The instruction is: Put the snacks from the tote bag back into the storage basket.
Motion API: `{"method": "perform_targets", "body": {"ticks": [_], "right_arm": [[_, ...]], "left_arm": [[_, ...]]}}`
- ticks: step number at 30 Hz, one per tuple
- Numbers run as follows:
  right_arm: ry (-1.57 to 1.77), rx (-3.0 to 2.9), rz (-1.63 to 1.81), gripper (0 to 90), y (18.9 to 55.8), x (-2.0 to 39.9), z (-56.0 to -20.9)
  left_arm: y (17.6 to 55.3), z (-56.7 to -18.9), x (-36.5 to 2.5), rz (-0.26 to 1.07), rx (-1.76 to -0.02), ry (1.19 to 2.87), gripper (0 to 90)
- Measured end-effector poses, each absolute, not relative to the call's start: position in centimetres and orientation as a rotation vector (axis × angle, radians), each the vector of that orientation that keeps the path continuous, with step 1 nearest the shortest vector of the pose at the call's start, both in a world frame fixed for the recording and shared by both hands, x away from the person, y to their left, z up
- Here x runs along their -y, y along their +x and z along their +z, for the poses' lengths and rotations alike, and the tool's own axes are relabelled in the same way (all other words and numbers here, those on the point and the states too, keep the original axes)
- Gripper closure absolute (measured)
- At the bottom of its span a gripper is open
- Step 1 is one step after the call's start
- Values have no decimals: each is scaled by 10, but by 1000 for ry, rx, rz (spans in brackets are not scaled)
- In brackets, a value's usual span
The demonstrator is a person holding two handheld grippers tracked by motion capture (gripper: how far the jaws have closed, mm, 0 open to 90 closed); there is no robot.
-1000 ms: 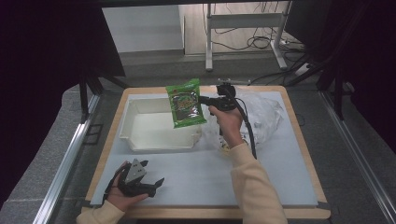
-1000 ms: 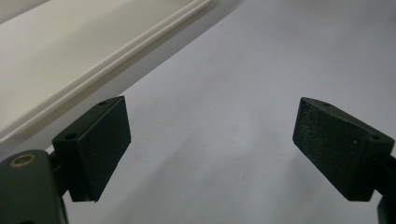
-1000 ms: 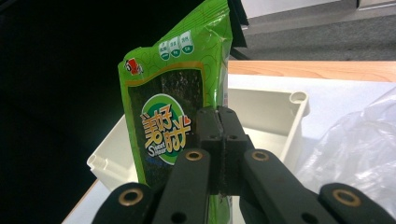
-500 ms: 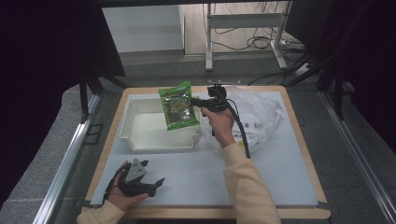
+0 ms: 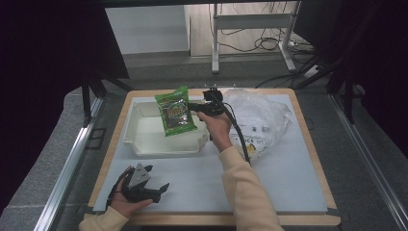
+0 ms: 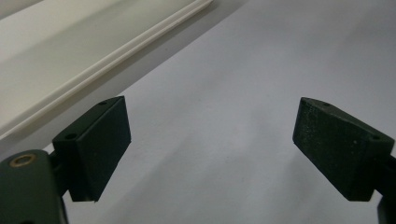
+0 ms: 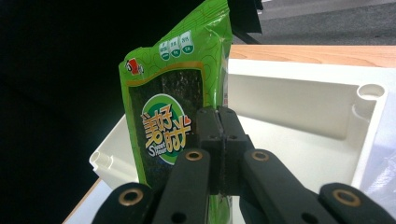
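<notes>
Green snack packet (image 5: 176,111) pinched in outstretched right gripper (image 5: 192,106).

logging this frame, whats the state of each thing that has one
green snack packet: sealed, upright, held in the air over the tray
white tray: nothing visible inside
clear plastic bag: crumpled, lying on the table right of the tray
right hand-held gripper: shut on the packet's edge
left hand-held gripper: open, holding nothing, low over the white mat
</notes>
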State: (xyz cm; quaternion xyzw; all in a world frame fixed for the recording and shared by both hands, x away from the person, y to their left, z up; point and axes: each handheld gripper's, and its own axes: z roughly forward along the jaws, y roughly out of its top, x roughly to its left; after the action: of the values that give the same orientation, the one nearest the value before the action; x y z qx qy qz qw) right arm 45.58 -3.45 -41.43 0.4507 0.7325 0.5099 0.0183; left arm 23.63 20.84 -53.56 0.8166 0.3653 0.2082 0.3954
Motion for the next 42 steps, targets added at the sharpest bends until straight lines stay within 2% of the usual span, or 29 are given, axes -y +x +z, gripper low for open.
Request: {"method": "perform_targets", "body": {"ticks": [42], "right_arm": [[1429, -2341, 1537, 900, 471, -20, -446]], "left_arm": [[235, -535, -208, 519, -919, 2068, 114]]}}
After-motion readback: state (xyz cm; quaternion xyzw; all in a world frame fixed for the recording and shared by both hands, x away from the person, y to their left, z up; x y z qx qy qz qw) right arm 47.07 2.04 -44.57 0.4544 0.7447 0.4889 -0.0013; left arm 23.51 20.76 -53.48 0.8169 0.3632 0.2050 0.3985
